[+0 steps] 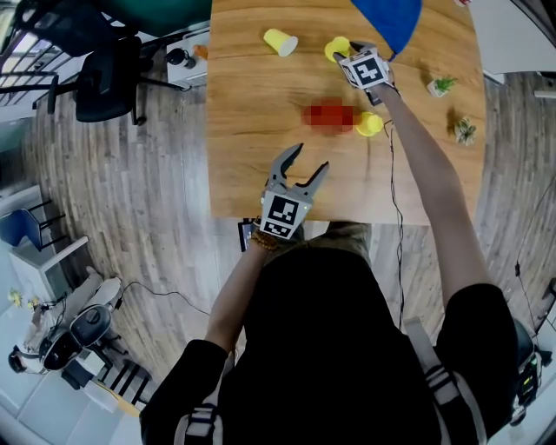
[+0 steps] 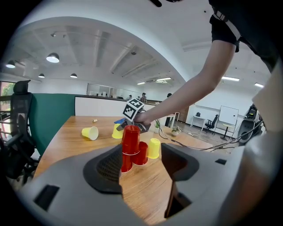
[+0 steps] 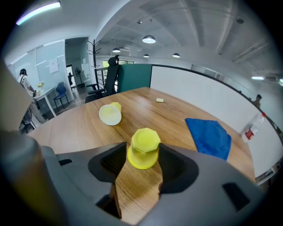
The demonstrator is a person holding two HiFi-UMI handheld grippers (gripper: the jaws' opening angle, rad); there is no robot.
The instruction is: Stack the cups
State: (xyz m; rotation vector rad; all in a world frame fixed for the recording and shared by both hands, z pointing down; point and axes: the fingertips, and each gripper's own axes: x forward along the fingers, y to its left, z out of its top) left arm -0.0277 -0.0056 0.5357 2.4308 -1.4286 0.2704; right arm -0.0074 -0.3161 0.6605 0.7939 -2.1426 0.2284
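Between the parted jaws of the right gripper (image 3: pixel 140 153) stands an inverted yellow cup (image 3: pixel 145 142) — ungripped.

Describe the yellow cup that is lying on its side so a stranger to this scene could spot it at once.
Start at the far end of the wooden table, where the blue cloth lies. Leftmost of the things there is the tipped yellow cup. It alone lies on its side, mouth showing; the other yellow cups stand upside down.

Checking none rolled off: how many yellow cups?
3. A tipped cup far left; an upturned cup between the right hand-held gripper's jaws; a third cup beside the red cups.
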